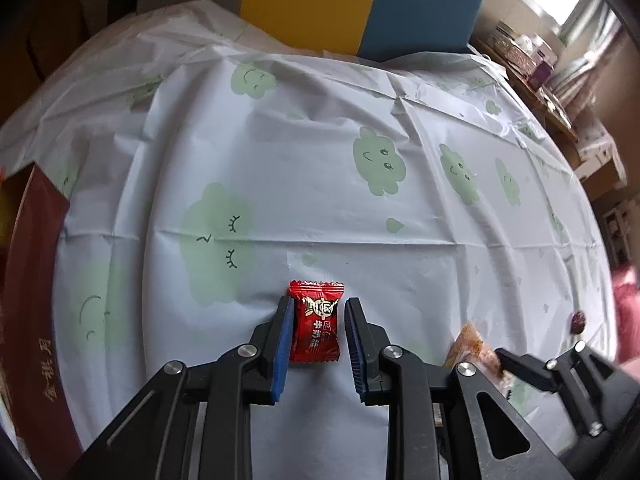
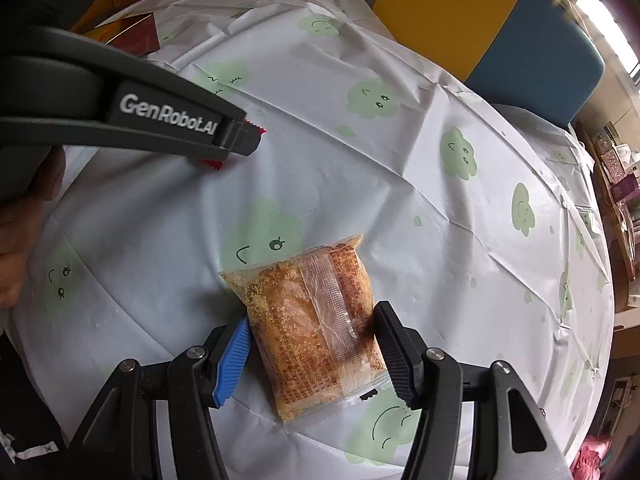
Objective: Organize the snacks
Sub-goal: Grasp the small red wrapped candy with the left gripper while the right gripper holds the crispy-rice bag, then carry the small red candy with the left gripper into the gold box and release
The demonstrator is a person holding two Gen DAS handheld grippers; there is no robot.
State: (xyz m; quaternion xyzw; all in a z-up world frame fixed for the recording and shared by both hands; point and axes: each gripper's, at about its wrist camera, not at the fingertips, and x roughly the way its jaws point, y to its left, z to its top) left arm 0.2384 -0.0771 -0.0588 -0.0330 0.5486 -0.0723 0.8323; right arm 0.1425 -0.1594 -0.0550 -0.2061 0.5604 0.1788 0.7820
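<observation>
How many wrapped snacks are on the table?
2: a red candy between the left hand-held gripper's fingers, and a clear-wrapped pastry in the right hand-held gripper. Others may be out of sight.

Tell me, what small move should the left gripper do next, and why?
Probably close the left gripper the rest of the way. The red candy lies on the tablecloth between its fingers, one pad touching, a small gap at the other.
</observation>
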